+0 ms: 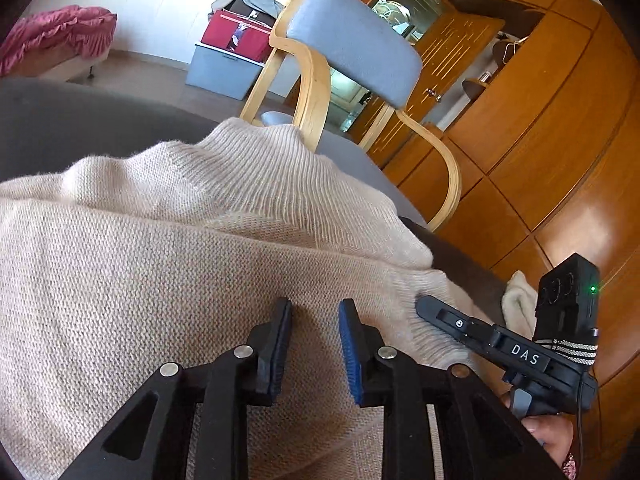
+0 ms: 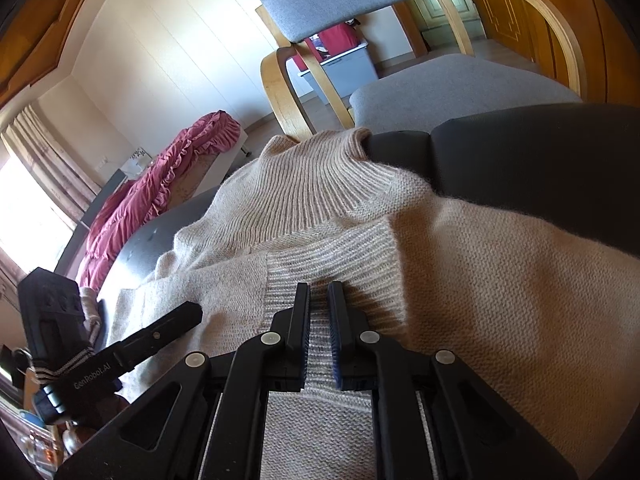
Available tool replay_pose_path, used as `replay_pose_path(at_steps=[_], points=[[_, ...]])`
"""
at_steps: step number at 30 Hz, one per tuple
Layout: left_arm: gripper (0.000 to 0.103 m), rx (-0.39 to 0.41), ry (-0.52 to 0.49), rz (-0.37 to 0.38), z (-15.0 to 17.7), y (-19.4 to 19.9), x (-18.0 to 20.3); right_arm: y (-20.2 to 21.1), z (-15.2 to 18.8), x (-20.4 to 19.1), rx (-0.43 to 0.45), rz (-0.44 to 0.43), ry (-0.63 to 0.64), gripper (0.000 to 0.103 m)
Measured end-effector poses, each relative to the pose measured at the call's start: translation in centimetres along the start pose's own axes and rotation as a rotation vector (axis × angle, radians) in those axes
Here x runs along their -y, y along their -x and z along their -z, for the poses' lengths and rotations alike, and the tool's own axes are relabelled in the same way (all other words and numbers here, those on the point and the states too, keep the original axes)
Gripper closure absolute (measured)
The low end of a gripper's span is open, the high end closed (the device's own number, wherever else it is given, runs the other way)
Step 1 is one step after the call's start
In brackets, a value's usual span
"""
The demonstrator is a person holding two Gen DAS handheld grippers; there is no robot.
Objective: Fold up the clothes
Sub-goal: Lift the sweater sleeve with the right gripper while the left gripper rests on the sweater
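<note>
Nearest, the left gripper (image 1: 315, 312) is seen with its jaws parted and nothing between them, poised over the beige sweater (image 1: 168, 248). The right gripper (image 2: 319, 294) is narrowed onto a ribbed cuff (image 2: 332, 252), which appears to be pinched. The sweater is spread on a dark cushion (image 1: 72, 120), collar towards a grey chair (image 1: 352, 44). A sleeve fold seems under way; next, the cuff should be laid flat and released.

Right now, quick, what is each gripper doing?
Left gripper: open over the beige sweater, holding nothing.
Right gripper: nearly closed on the sweater's ribbed cuff.
</note>
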State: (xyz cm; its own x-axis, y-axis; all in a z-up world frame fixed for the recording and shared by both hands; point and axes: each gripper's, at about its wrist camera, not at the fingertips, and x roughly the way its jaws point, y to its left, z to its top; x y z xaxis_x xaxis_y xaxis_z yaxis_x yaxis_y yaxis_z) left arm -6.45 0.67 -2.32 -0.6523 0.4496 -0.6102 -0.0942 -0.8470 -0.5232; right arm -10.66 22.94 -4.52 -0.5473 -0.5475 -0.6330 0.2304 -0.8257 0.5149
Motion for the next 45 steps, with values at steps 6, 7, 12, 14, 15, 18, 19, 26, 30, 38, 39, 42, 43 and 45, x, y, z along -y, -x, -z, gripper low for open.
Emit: replay_pose_path(at_steps=[6, 7, 12, 14, 15, 18, 19, 26, 30, 38, 39, 42, 43, 45], points=[[0.079, 0.003, 0.025, 0.032, 0.0, 0.3, -0.6, 4.7, 0.1, 1.3, 0.04, 0.065, -0.035, 0.069], [0.079, 0.003, 0.028, 0.035, -0.3, -0.1, -0.6, 6.3, 0.3, 2.0, 0.069, 0.106, -0.037, 0.063], [0.079, 0.002, 0.041, 0.048, -0.5, -0.3, -1.0, 16.2, 2.4, 7.0, 0.226, 0.218, -0.134, 0.063], [0.079, 0.003, 0.046, 0.052, -0.6, -0.4, -1.0, 20.5, 4.0, 9.4, 0.29, 0.249, -0.203, 0.063], [0.079, 0.003, 0.047, 0.054, -0.6, -0.5, -1.1, 22.8, 5.0, 10.7, 0.322, 0.266, -0.243, 0.063], [0.079, 0.003, 0.049, 0.055, -0.6, -0.8, -1.1, 28.8, 8.5, 14.7, 0.402, 0.286, -0.411, 0.063], [0.079, 0.003, 0.05, 0.056, -0.6, -0.8, -1.2, 30.7, 9.9, 16.2, 0.429, 0.274, -0.481, 0.063], [0.079, 0.005, 0.057, 0.062, -0.4, -0.3, -1.4, 36.6, 18.6, 24.6, 0.559, -0.053, -1.008, 0.063], [0.079, 0.005, 0.063, 0.067, -0.3, -0.1, -1.6, 37.3, 19.9, 26.0, 0.592, -0.04, -1.103, 0.063], [0.079, 0.005, 0.066, 0.071, -0.4, -0.1, -1.7, 37.5, 18.4, 29.0, 0.611, 0.103, -1.145, 0.063], [0.079, 0.005, 0.066, 0.071, -0.4, -0.1, -1.7, 37.3, 18.0, 29.4, 0.601, 0.105, -1.139, 0.063], [0.079, 0.005, 0.066, 0.072, -0.4, -0.2, -1.7, 36.3, 16.6, 30.2, 0.552, 0.116, -1.097, 0.079], [0.079, 0.005, 0.066, 0.073, -0.4, -0.2, -1.7, 36.1, 16.1, 30.2, 0.537, 0.129, -1.081, 0.092], [0.079, 0.005, 0.066, 0.073, -0.4, -0.1, -1.7, 36.1, 15.0, 29.1, 0.534, 0.169, -1.02, 0.092]])
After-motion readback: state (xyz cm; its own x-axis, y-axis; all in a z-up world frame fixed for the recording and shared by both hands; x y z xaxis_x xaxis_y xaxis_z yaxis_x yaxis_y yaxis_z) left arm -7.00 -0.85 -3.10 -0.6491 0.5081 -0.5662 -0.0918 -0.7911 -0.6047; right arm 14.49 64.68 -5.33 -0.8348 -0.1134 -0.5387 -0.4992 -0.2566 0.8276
